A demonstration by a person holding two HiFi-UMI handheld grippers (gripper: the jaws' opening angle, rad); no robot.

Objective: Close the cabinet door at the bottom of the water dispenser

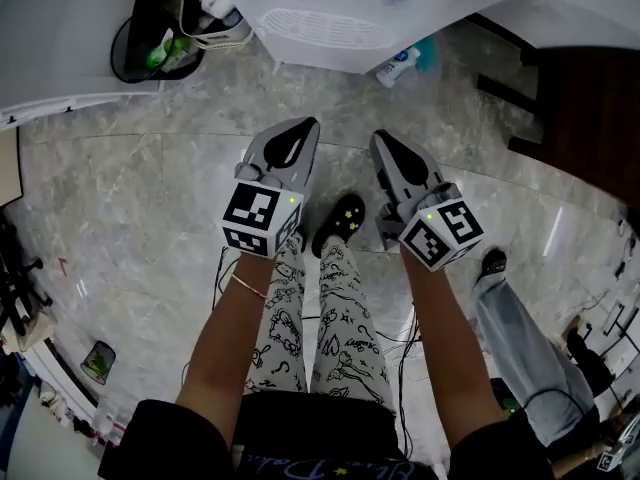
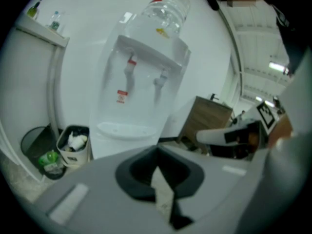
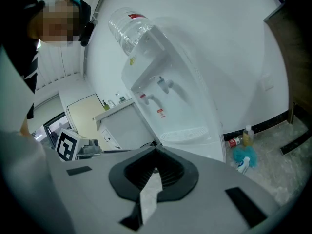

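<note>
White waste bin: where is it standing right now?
In the left gripper view the white waste bin stands left of the water dispenser, beside a dark bin.

water dispenser (image 2: pixel 141 82): white, upright, set against a white wall | top: clear bottle (image 2: pixel 168 9) is mounted neck down | front: two taps (image 2: pixel 130 68) are seen above a white ribbed drip tray (image 3: pixel 187 133) | cabinet door at the bottom: not made out, open or closed cannot be told
</note>
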